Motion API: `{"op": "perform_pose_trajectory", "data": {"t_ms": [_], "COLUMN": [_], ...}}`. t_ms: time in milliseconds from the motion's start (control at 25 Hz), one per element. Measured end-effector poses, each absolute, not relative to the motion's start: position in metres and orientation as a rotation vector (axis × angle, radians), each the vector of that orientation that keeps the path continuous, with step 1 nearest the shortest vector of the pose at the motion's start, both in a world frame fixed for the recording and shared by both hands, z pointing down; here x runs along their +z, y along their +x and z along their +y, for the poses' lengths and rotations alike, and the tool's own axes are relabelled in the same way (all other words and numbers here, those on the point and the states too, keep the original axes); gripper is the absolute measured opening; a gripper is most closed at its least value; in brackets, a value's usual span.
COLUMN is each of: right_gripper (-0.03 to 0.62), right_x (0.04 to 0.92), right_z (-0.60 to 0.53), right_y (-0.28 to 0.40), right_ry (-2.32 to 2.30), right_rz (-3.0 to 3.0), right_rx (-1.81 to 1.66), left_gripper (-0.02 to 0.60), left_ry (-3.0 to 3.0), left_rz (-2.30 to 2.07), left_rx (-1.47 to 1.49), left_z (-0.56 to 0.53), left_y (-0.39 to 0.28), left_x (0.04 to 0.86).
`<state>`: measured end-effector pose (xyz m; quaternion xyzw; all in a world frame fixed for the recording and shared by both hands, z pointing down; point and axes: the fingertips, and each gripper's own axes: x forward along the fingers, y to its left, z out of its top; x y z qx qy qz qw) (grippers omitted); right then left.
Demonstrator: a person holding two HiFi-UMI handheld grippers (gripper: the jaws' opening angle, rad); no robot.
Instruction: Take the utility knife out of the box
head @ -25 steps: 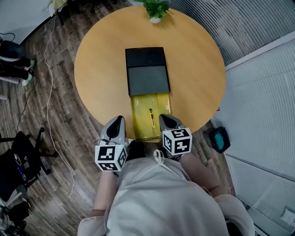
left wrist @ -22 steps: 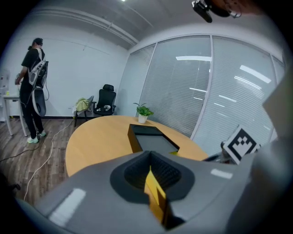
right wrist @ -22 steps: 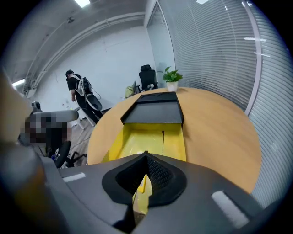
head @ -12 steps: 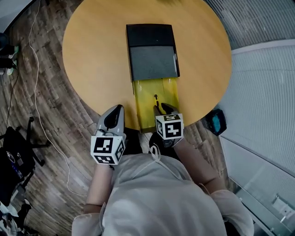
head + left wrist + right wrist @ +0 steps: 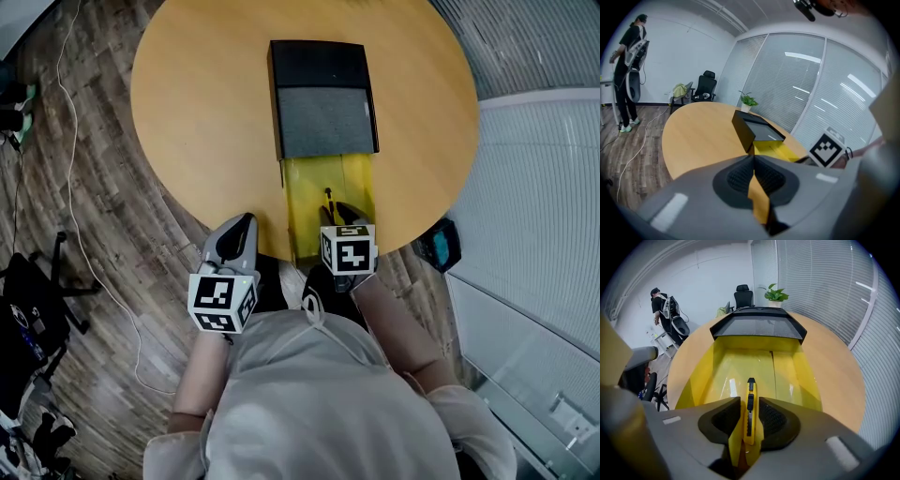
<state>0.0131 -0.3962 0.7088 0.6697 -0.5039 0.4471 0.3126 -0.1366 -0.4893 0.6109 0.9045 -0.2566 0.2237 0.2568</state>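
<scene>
A black box (image 5: 323,98) lies on the round wooden table (image 5: 206,112), its yellow inner tray (image 5: 307,187) slid out toward me. In the tray lies a yellow utility knife (image 5: 750,414) with a black slider; only its tip (image 5: 328,198) shows in the head view. My right gripper (image 5: 749,401) points steeply down into the tray, over the tray's near end (image 5: 342,212). Its jaws are opening and the knife lies between them with a little gap at the pads. My left gripper (image 5: 238,227) hangs at the table's near edge, left of the tray, and its tips (image 5: 753,158) meet on nothing.
A small potted plant (image 5: 776,295) stands at the table's far edge. Slatted glass walls run along the right. A person (image 5: 628,70) stands far off at the left, near an office chair (image 5: 707,86). A cable (image 5: 80,234) trails over the wood floor.
The right gripper has tipped downward and moved from the tray's right near corner to over the knife. Both grippers sit lower. The left stays at the table edge.
</scene>
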Motion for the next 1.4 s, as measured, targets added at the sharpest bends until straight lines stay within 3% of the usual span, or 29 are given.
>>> {"op": "perform_pose_trajectory", "data": {"t_ms": [80,760,1400], "right_gripper": [0.064,0.064,0.064], "right_x": [0.709,0.662,0.496], "right_z": [-0.395,-0.391,-0.403], "right_y": [0.016,-0.009,-0.003], "right_ry": [1.781,1.81,2.078], "right_rz": [-1.316,-1.506,-1.797], "right_rx": [1.19,1.141,0.795], "left_gripper": [0.006,0.006,0.006], "left_ry": [2.456,2.54,2.833], "left_rz": [-0.696,-0.685,-0.772], "left_rx": [0.607,0.633,0.357], "left_z": [-0.49,-0.468,-0.478], "left_y": [-0.138,-0.143,-0.131], "left_x": [0.61,0.589,0.443]}}
